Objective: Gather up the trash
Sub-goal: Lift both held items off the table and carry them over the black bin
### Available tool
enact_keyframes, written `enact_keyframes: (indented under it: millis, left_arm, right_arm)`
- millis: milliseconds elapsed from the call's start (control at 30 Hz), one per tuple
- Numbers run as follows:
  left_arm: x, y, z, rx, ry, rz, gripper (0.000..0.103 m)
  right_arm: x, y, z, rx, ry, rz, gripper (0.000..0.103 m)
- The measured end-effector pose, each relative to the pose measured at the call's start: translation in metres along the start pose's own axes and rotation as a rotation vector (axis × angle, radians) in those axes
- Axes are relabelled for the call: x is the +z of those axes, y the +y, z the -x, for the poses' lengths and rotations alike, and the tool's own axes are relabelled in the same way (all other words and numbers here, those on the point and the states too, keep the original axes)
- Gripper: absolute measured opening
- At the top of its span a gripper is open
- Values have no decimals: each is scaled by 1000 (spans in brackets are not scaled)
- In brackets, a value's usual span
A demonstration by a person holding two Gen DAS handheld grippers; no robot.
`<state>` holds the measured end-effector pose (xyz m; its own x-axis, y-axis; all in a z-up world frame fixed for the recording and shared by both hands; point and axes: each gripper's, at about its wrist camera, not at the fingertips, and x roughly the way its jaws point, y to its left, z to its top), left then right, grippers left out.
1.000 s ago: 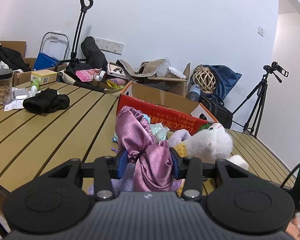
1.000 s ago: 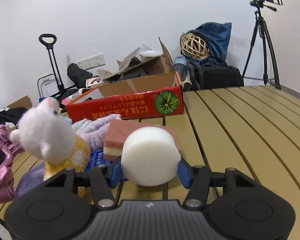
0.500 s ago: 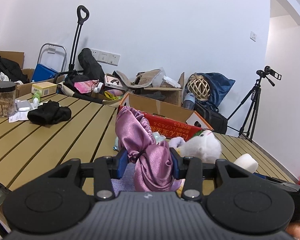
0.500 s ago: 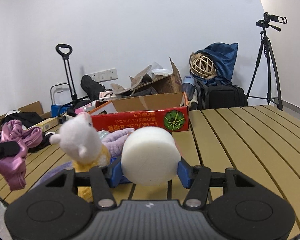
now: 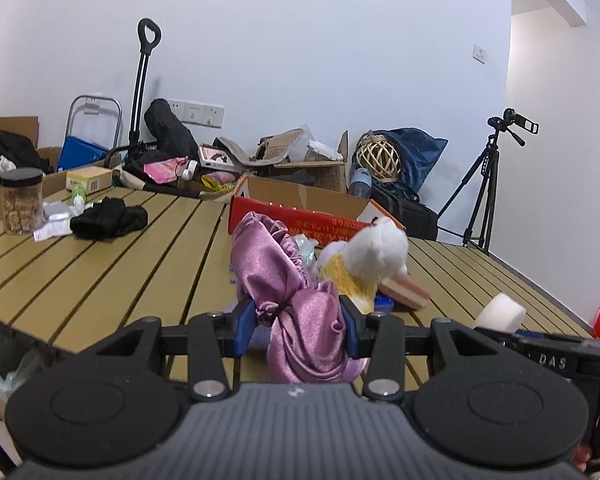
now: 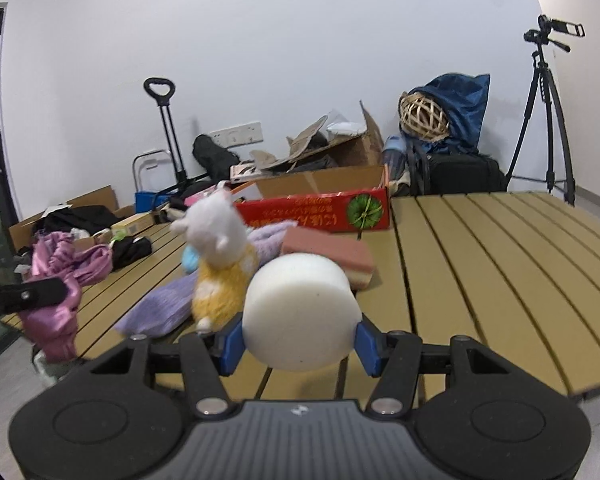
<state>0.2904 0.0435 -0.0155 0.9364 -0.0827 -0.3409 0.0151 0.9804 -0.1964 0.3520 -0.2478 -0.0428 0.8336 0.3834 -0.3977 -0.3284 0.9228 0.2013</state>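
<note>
My left gripper [image 5: 298,330] is shut on a pink satin cloth [image 5: 288,292] and holds it above the near edge of the slatted wooden table [image 5: 100,280]. My right gripper [image 6: 298,336] is shut on a white foam cylinder [image 6: 300,310], lifted over the table's near edge. The foam also shows in the left wrist view [image 5: 500,312], and the satin cloth in the right wrist view [image 6: 60,276]. A white and yellow plush toy [image 6: 220,256], a lilac cloth [image 6: 160,312] and a pink sponge block [image 6: 332,256] lie on the table.
A red open cardboard box [image 6: 320,208] stands at the table's far side. A black cloth [image 5: 108,216], a jar of snacks [image 5: 20,204] and small packets lie at the left. Boxes, bags, a trolley [image 5: 140,92] and a tripod [image 5: 484,188] stand behind.
Both grippers have drawn back toward the table's near edge and risen, each keeping its hold. The plush toy and box look farther away.
</note>
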Motion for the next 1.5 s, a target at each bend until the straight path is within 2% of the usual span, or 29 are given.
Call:
enact_keyframes:
  millis: [200, 333, 667, 967, 1167, 1500]
  left_arm:
    - [-21, -4, 17, -9, 45, 2, 43]
    - [-41, -3, 30, -8, 88, 3, 43]
    - [-92, 10, 60, 26, 220, 1, 43]
    - [-132, 8, 77, 60, 285, -56, 43]
    - [-150, 12, 62, 109, 319, -74, 43]
    - [-156, 22, 51, 126, 361, -49, 43]
  right_arm:
    - [-34, 23, 17, 31, 76, 43, 55]
    - [-61, 31, 24, 57, 155, 19, 55]
    - [-112, 49, 40, 47, 285, 26, 55]
    - [-158, 60, 47, 36, 417, 50, 55]
    - [-175, 63, 38, 14, 465, 75, 55]
    - [-182, 63, 15, 12, 529, 87, 55]
